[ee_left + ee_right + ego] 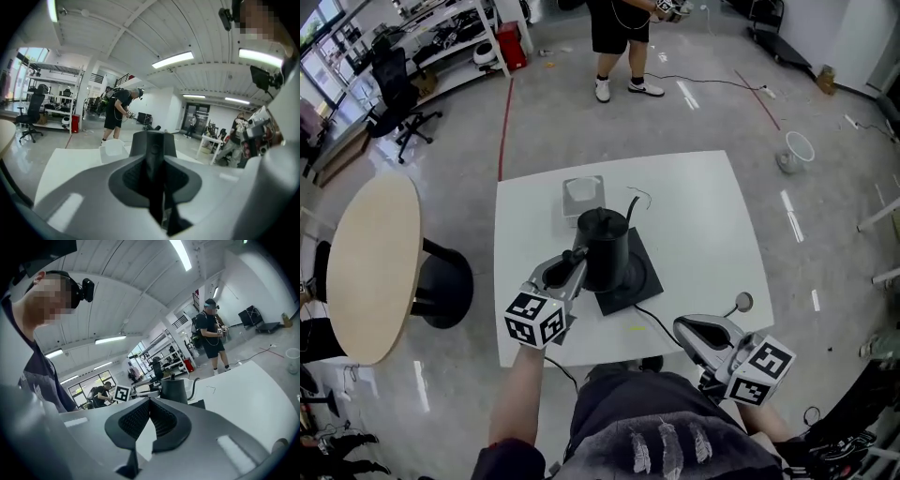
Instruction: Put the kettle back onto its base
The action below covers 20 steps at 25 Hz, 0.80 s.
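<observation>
A black gooseneck kettle [605,246] stands upright on the white table [703,225], over its flat black square base [642,281]; it looks seated on the base, though contact is hard to tell. My left gripper [575,261] reaches in from the left and is shut on the kettle's handle. In the left gripper view the dark handle [154,183] fills the slot between the jaws, with the kettle body [153,143] just beyond. My right gripper [689,330] hovers at the table's near edge, shut and holding nothing; its view shows the kettle [172,390] ahead.
A small white box [583,195] sits right behind the kettle. A black cord [661,323] runs from the base off the near edge. A round wooden table [370,267] stands to the left. A person [619,42] stands beyond the table, a white bucket [797,150] at far right.
</observation>
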Tool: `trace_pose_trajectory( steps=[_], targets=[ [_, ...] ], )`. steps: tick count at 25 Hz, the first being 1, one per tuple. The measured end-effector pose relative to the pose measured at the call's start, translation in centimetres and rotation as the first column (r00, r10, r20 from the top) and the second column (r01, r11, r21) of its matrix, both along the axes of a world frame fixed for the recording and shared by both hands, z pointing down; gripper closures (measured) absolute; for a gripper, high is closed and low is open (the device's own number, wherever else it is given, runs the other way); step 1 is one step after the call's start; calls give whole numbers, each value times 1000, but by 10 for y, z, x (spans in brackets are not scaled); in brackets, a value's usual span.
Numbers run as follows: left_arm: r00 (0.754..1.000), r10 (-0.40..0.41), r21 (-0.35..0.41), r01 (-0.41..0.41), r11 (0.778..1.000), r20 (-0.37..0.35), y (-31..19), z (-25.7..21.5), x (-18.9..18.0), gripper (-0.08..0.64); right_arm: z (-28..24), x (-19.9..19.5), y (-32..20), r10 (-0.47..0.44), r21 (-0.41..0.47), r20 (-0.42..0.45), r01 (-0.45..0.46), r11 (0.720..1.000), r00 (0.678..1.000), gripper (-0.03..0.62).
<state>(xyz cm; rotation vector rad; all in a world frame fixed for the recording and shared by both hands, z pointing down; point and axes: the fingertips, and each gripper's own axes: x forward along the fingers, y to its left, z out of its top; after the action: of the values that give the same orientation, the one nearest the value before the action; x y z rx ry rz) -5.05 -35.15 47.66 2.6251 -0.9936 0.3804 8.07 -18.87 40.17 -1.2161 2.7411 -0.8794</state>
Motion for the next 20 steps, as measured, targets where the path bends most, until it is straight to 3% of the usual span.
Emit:
trace_pose_trajectory(
  steps=[10,20],
  targets=[
    [989,148,1,-148,989,-25,-10,16,34,499,1,-9,-15,82,-38,-34,-84,996,996,591],
    [979,195,25,-194,981,-51,-7,21,53,499,3,-4,-19,109,-51,-41,-111,993,993,591]
  ],
)
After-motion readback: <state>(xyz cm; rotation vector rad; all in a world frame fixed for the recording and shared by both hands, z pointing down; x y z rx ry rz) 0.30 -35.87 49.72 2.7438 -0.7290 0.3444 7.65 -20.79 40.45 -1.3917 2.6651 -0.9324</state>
